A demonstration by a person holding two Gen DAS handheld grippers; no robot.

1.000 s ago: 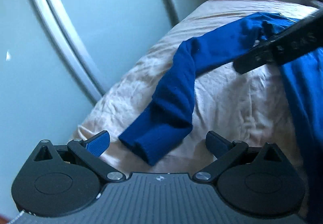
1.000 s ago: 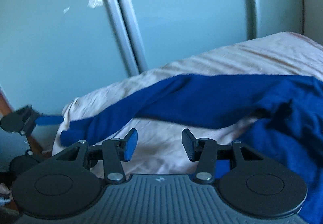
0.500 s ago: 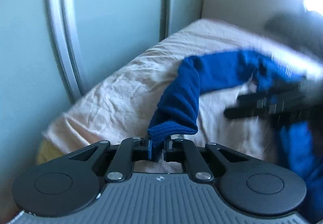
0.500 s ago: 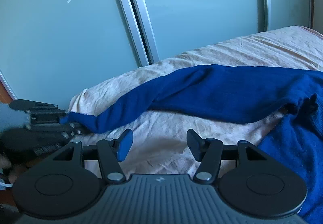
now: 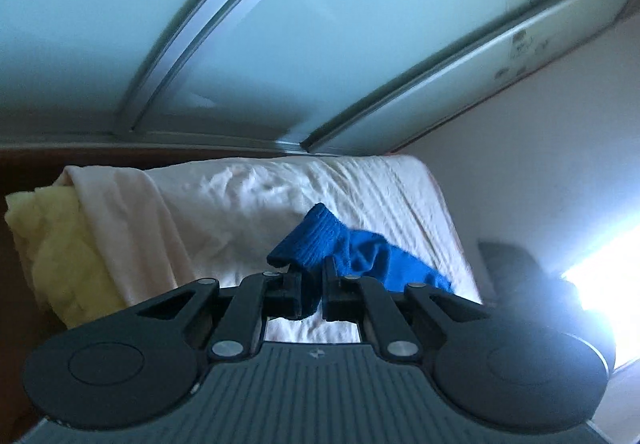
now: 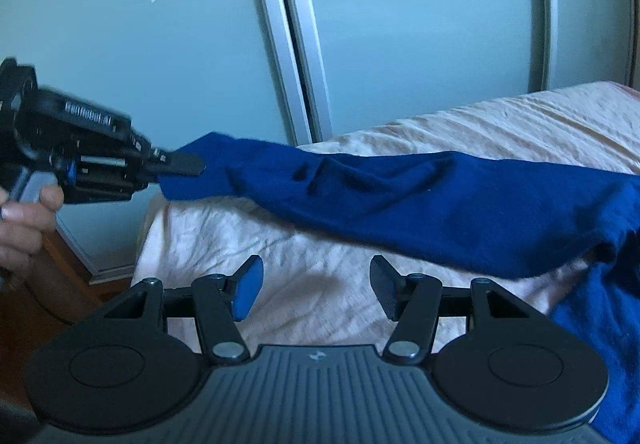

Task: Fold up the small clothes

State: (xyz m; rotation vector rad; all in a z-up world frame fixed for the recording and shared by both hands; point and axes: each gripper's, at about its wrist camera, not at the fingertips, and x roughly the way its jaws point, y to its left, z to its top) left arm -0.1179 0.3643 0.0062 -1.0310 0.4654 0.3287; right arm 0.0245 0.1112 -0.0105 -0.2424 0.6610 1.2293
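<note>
Blue knit sleeve lifted by its cuff, fold barely begun.

The sleeve [image 6: 400,196] is clamped at the cuff [image 5: 312,240] in the jaws of the left gripper [image 6: 180,164] and held above the bed [image 6: 320,264]. The right gripper [image 6: 316,292] is held empty, jaws apart, over the sheet. The body of the garment [image 6: 600,324] is seen unfolded; every fold is judged outstanding.

You face frosted pale-blue sliding doors [image 6: 420,24] with grey metal frames [image 6: 280,32]. A rumpled cream sheet [image 6: 320,264] covers the bed, wooden floor [image 6: 64,272] runs beside it, and bright daylight [image 5: 600,256] glares at your right.
</note>
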